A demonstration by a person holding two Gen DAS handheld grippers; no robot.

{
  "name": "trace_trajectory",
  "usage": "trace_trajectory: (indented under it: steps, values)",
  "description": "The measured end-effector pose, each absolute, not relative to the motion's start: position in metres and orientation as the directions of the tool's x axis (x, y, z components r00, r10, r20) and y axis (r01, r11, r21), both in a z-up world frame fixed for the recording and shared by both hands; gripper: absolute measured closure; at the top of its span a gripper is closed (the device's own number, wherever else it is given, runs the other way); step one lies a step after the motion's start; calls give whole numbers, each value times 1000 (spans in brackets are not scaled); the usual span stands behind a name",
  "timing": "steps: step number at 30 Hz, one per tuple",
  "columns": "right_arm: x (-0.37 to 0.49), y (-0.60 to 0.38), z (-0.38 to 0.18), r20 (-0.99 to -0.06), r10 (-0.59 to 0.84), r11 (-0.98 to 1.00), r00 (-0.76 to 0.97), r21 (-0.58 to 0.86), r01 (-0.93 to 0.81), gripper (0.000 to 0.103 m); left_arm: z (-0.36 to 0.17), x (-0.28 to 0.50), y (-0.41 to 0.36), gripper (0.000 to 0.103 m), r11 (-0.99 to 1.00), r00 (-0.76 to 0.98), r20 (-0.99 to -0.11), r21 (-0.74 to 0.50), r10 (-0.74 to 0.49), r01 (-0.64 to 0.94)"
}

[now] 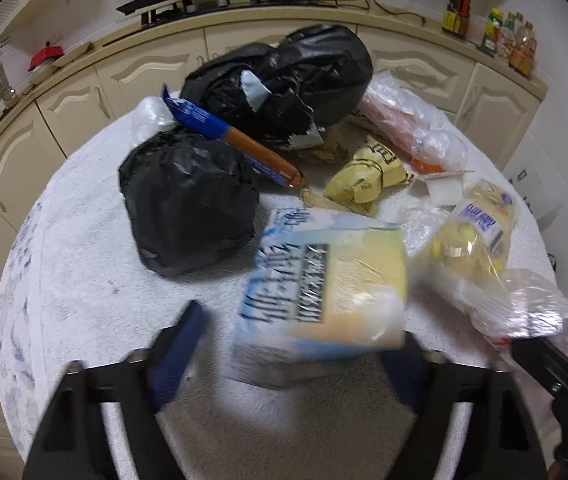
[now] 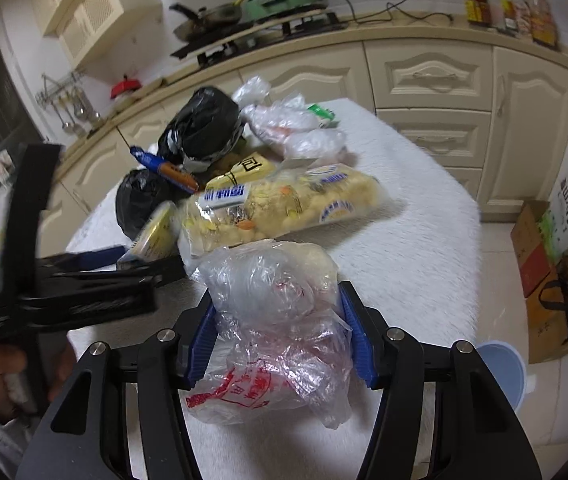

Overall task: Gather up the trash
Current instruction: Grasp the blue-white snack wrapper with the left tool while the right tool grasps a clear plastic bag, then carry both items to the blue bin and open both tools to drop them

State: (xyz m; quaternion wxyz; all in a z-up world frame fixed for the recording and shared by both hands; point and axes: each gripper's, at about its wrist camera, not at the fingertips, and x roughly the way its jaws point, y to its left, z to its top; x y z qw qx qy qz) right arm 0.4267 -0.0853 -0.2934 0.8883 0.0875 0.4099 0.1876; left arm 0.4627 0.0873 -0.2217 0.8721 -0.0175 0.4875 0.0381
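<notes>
Round table under a white fleecy cloth (image 2: 423,216), strewn with trash. Right gripper (image 2: 280,336): blue ribbed pads against both sides of a crumpled clear plastic bag with red print (image 2: 272,320), pinching it at the near edge of the table; contents a white wad, not identifiable. Left gripper (image 1: 284,344): jaws part-spread around a blurred pale blue and yellow printed packet (image 1: 323,276); left pad stands clear of it, right pad hidden behind the packet, so a grip cannot be told. In the right wrist view this gripper comes in from the left, held by a hand in a grey sleeve (image 2: 0,384). Behind, a long clear bag of pale yellow pieces with a blue label (image 2: 284,208), full. Two knotted black plastic bags, one near (image 1: 192,208) and one farther back (image 1: 284,84), contents hidden; a blue and orange tube-shaped wrapper (image 1: 240,144) lies between them. A small yellow printed pouch (image 1: 367,176) sits mid-table, beside a small white cup (image 1: 445,188). Clear bags with something orange-pink inside (image 1: 411,120) lie at the far side. Light blue round bin (image 2: 503,376) on the floor beside the table, interior not visible.
</notes>
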Motion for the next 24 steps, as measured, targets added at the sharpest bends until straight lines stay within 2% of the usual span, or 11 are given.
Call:
trace_trajectory:
  steps: [5,6,9,12,13,20,24]
  values:
    - [418,-94,-295,-684,420,907,596,339,-250,45,-211,444,87,45,993,585,-804,55,107,-106]
    - [416,-95,-294,-680,424,905,599,345,-249,45,-208,439,87,52,992,596,-795,58,114,-112]
    - [406,-102,-291,-654,451,890,607,375,-258,45,-199,418,89,62,990,616,-778,53,122,-129]
    - [398,-104,-287,-638,474,878,607,392,-273,45,-194,396,90,68,987,628,-765,63,142,-147]
    - [394,-106,-286,-629,484,872,609,401,-280,45,-193,387,90,89,986,633,-759,64,150,-156]
    - [375,-120,-289,-604,524,846,600,452,-283,45,-181,347,78,89,984,631,-759,75,162,-163]
    - [364,-127,-290,-591,530,840,609,464,-281,45,-168,329,67,89,991,652,-750,30,110,-133]
